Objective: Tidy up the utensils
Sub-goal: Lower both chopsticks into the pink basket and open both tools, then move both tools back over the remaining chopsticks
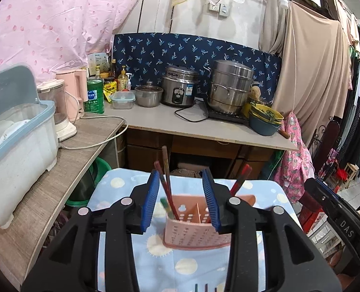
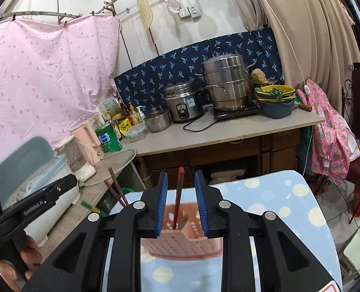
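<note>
1. While both grippers stand over it, the pink perforated plastic utensil caddy [image 1: 194, 228] sits upright on the desk's pale blue dotted cloth [image 1: 180, 267].
2. Left gripper [image 1: 181, 200]: jaws parted, pressing on nothing; dark red chopsticks [image 1: 166, 189] lean in the caddy's left compartment, close to the left finger.
3. Right gripper [image 2: 181, 203]: jaws parted; one red chopstick [image 2: 179, 194] stands free between them in the caddy.
4. Handling advice: withdraw each gripper straight back and upward, clear of the leaning sticks, lest the light caddy tip.

chopsticks [image 1: 166, 189] in holder [image 1: 194, 231] — on table [image 1: 121, 185]
</note>
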Tool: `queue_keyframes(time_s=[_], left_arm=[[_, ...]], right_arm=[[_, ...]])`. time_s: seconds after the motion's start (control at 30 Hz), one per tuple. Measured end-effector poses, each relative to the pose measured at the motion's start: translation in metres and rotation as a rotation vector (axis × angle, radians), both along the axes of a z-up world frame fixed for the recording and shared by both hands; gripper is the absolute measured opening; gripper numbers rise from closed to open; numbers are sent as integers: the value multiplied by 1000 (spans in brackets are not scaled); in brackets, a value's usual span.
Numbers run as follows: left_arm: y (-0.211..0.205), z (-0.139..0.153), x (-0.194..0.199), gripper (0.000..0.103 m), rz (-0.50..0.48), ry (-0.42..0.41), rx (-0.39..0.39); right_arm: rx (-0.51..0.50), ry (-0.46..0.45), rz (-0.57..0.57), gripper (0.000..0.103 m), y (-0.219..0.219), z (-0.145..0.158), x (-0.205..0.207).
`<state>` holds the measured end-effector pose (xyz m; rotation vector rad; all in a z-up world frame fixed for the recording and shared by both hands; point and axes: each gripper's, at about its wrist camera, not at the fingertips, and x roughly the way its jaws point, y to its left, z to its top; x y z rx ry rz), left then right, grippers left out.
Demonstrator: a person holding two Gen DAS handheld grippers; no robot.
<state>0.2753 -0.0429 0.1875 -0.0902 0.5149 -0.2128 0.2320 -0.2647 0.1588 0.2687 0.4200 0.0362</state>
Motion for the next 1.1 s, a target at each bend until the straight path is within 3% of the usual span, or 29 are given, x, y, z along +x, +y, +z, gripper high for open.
queue_keyframes(time_s=[0.57, 1.1], left_arm=[[30, -73, -86, 35, 3, 138, 36], [39, -154, -161, 35, -40, 322, 75]], right_arm=[[-46, 123, 9, 25, 15, -59, -106], [-82, 353, 78, 25, 54, -155, -186]])
